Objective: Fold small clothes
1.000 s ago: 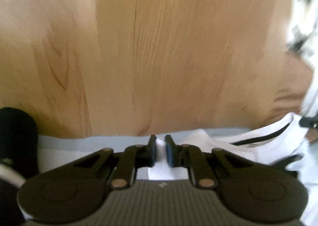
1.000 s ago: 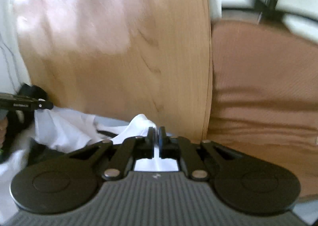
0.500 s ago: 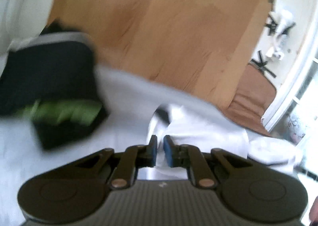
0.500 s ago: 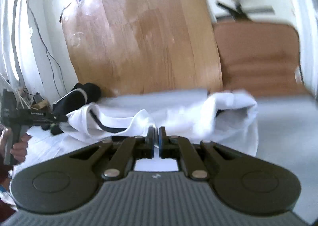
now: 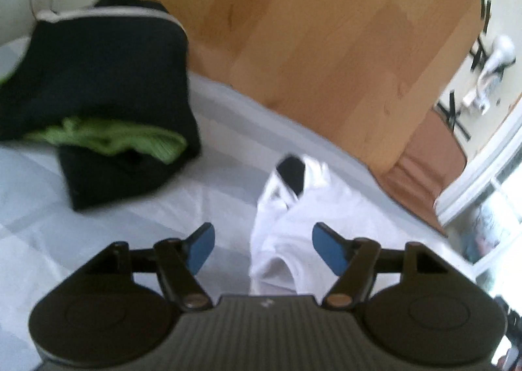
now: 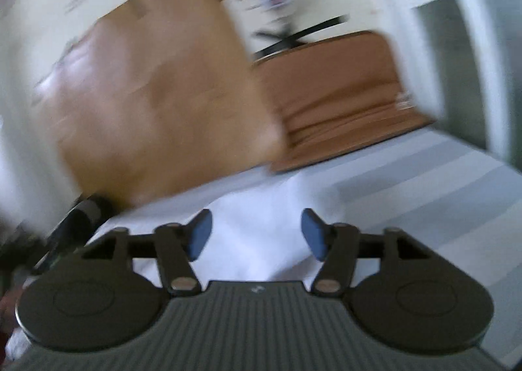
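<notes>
A small white garment with a black trim lies crumpled on the grey-and-white striped sheet. My left gripper is open just above its near end, holding nothing. In the blurred right wrist view the same white garment lies flat under my right gripper, which is open and empty.
A pile of black and lime-green clothes sits on the sheet to the left. A wooden headboard stands behind the bed. A brown cushion leans at the back right, near a window.
Both grippers have opened and let go of the white garment, which now rests on the sheet. Both cameras have tilted up and pulled back from the headboard.
</notes>
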The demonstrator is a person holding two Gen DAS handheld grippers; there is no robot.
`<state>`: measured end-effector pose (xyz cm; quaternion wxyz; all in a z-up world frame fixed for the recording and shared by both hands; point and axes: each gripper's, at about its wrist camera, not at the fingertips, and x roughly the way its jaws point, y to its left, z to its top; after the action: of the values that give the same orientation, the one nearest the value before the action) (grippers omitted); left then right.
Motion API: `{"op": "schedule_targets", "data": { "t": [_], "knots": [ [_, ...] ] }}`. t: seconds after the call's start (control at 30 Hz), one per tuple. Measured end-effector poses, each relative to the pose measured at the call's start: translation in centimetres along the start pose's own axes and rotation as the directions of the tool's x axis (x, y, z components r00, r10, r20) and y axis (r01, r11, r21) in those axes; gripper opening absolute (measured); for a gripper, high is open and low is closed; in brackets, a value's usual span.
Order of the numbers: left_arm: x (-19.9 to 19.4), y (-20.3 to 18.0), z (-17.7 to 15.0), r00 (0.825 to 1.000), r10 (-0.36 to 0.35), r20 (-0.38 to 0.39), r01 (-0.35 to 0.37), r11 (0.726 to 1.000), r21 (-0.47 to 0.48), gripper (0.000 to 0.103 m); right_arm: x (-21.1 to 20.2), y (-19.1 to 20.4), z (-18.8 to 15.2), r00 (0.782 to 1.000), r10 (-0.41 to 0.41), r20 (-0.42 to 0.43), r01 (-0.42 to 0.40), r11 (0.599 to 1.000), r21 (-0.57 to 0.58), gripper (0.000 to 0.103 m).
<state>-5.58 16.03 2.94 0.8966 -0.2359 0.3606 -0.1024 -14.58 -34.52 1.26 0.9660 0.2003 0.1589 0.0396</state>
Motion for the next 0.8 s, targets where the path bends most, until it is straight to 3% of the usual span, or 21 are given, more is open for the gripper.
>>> {"op": "schedule_targets", "data": {
  "t": [0.03,0.07,0.1,0.13,0.17,0.3,0.4,0.47,0.53,0.6,0.7,0.8],
  "knots": [
    [0.8,-0.4,0.0,1.000,-0.002,-0.023,0.002,1.000,-0.001,0.060,1.2,-0.6,0.1,0.999,-0.026,-0.029,0.027,0.999,0.031,0.065],
    [1.6,-0.8,0.0,0.999,-0.011,-0.049,0.011,1.000,-0.005,0.041,2.3,-0.9,0.2,0.997,-0.036,-0.067,0.040,0.997,0.063,0.063],
    [2.2,-1.0,0.0,0.997,-0.020,-0.074,0.019,1.000,-0.008,0.029,3.2,-0.9,0.1,0.995,-0.022,-0.099,0.031,0.996,0.084,0.039],
    [2.6,-1.3,0.2,0.996,-0.016,-0.090,0.015,1.000,-0.009,0.017,3.7,-0.8,0.0,0.992,-0.010,-0.128,0.023,0.995,0.096,0.007],
    [2.7,-1.5,0.4,0.996,-0.003,-0.088,0.003,1.000,-0.004,0.012,3.5,-0.5,-0.2,0.991,-0.016,-0.130,0.029,0.995,0.097,0.008],
    [1.6,-1.5,1.5,0.999,-0.001,-0.050,0.001,1.000,0.002,0.011,-0.1,-0.3,-0.6,0.997,-0.011,-0.080,0.021,0.993,0.120,0.007],
    [2.6,-1.1,1.2,0.995,0.048,-0.087,-0.046,0.999,0.029,0.011,1.3,-2.5,-2.9,0.976,-0.072,-0.206,0.104,0.983,0.153,0.008],
    [3.1,-1.3,0.4,0.992,0.078,-0.095,-0.073,0.996,0.058,0.018,1.9,-3.3,-3.0,0.976,-0.065,-0.206,0.108,0.973,0.203,0.012],
    [2.2,-1.7,0.0,0.992,0.105,-0.068,-0.098,0.990,0.102,0.023,1.1,-2.9,-1.8,0.984,-0.088,-0.156,0.117,0.975,0.188,0.036],
    [0.5,-1.6,0.1,0.994,0.105,-0.022,-0.103,0.990,0.102,0.029,0.4,-2.0,-0.5,0.991,-0.109,-0.080,0.120,0.983,0.142,0.040],
    [-2.0,-1.2,1.2,0.995,0.076,0.061,-0.078,0.996,0.045,0.027,1.3,-0.1,1.4,0.997,-0.061,-0.040,0.065,0.992,0.106,0.040],
    [-2.2,-1.7,2.5,0.996,0.027,0.089,-0.028,1.000,0.013,0.027,4.9,3.4,1.6,0.995,0.053,-0.080,-0.047,0.996,0.074,0.040]
  ]
}}
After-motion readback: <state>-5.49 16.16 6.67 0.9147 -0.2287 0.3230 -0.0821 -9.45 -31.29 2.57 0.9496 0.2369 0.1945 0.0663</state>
